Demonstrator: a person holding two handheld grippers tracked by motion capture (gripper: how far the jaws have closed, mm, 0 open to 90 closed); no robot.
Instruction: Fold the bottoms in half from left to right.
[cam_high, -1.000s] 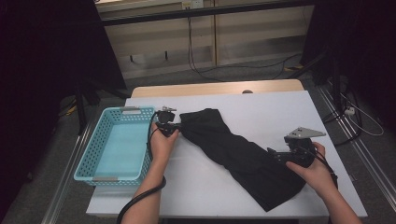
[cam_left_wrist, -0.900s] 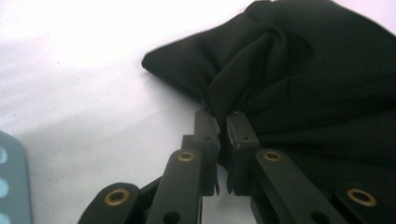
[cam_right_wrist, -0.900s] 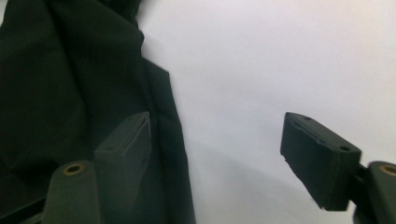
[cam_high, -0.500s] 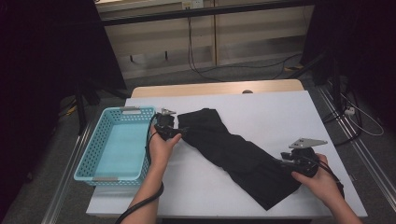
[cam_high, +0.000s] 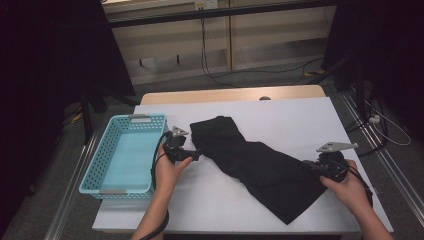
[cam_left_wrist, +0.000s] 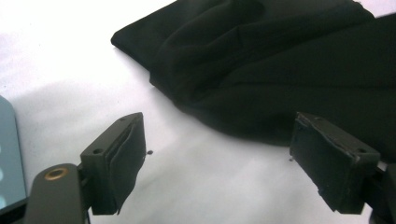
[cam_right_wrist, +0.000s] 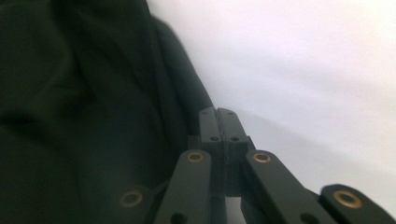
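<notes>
1. The left hand-held gripper (cam_high: 192, 156) is held in the left hand (cam_high: 169, 169), low over the surface (cam_high: 300, 115), with the forearm extended forward from the bottom edge of the high view.
2. Its jaws are set wide apart, having just been opening; nothing is held between the pads (cam_left_wrist: 122, 156).
3. The right hand-held gripper (cam_high: 309, 167) is gripped in the right hand (cam_high: 350, 187) at the right side, pointed leftward.
4. Its jaws are pressed fully together, having just been closing; whether an edge of the dark cloth (cam_high: 255, 165) is pinched cannot be determined in the right gripper view.
</notes>
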